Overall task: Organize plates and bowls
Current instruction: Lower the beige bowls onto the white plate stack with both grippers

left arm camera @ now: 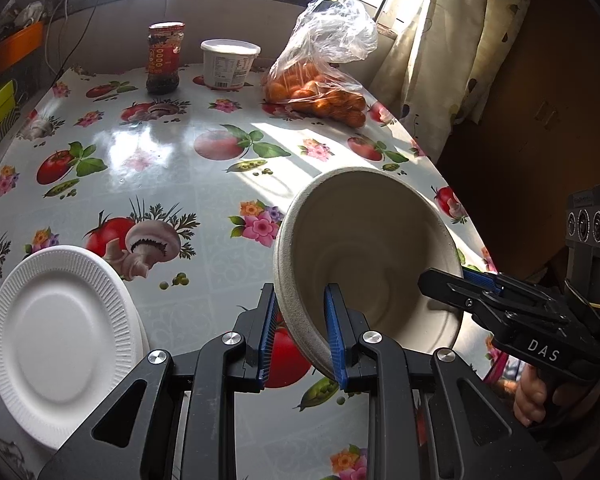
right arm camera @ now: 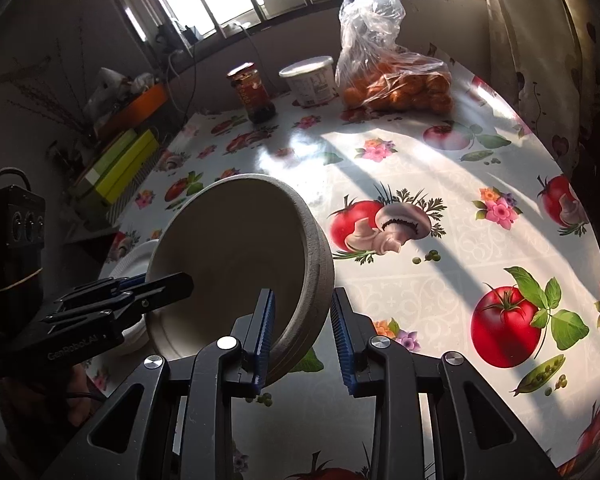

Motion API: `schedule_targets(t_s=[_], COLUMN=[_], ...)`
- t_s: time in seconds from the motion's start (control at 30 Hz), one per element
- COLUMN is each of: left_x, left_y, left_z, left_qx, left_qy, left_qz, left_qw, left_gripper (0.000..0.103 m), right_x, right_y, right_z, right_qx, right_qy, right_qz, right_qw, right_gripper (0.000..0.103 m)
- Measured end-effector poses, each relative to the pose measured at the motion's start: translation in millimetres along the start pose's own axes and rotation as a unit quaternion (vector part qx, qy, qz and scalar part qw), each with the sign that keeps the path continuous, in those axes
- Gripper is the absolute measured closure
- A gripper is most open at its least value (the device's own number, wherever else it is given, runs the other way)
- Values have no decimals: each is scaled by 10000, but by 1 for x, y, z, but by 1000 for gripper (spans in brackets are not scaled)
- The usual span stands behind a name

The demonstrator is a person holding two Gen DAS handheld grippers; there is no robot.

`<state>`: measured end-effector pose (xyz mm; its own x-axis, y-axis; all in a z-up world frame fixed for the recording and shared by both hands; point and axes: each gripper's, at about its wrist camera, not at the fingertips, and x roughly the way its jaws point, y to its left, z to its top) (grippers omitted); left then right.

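Observation:
A beige bowl (left arm camera: 364, 248), which looks like two nested ones, hangs tilted above the table with both grippers on it. My left gripper (left arm camera: 300, 300) is shut on its near-left rim, one blue pad inside and one outside. My right gripper (left arm camera: 462, 280) clamps the opposite rim, with a hand on its handle. In the right wrist view the bowl (right arm camera: 236, 248) sits between the right gripper's (right arm camera: 303, 300) fingers, and the left gripper (right arm camera: 156, 282) bites the far rim. White foam plates (left arm camera: 64, 344) lie stacked on the table at the left, partly hidden behind the bowl as the plates (right arm camera: 134, 260) in the right wrist view.
On the fruit-print tablecloth (left arm camera: 172, 168) at the back stand a red sauce jar (left arm camera: 165, 58), a white tub (left arm camera: 230, 64) and a plastic bag of oranges (left arm camera: 320, 80). The table edge falls away right, beside a curtain (left arm camera: 440, 60). Green-yellow boxes (right arm camera: 120, 168) sit off the left side.

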<state>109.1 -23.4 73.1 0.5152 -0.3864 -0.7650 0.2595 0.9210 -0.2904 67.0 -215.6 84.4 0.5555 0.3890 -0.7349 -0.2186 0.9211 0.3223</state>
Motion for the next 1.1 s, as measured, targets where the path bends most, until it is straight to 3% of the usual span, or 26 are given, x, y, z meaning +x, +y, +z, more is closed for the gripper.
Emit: schedule_targets(t_s=[1.1], left_x=[-60], left_y=[96], left_z=[-27], left_qx=[-890], left_qy=[-428], left_qz=[698], left_qw=[9927], left_gripper=[78], right_x=[62], right_y=[108], right_z=[18], right_qx=[-869], right_qy=[413], right_qz=[636], right_qw=[9933], right_gripper=[75])
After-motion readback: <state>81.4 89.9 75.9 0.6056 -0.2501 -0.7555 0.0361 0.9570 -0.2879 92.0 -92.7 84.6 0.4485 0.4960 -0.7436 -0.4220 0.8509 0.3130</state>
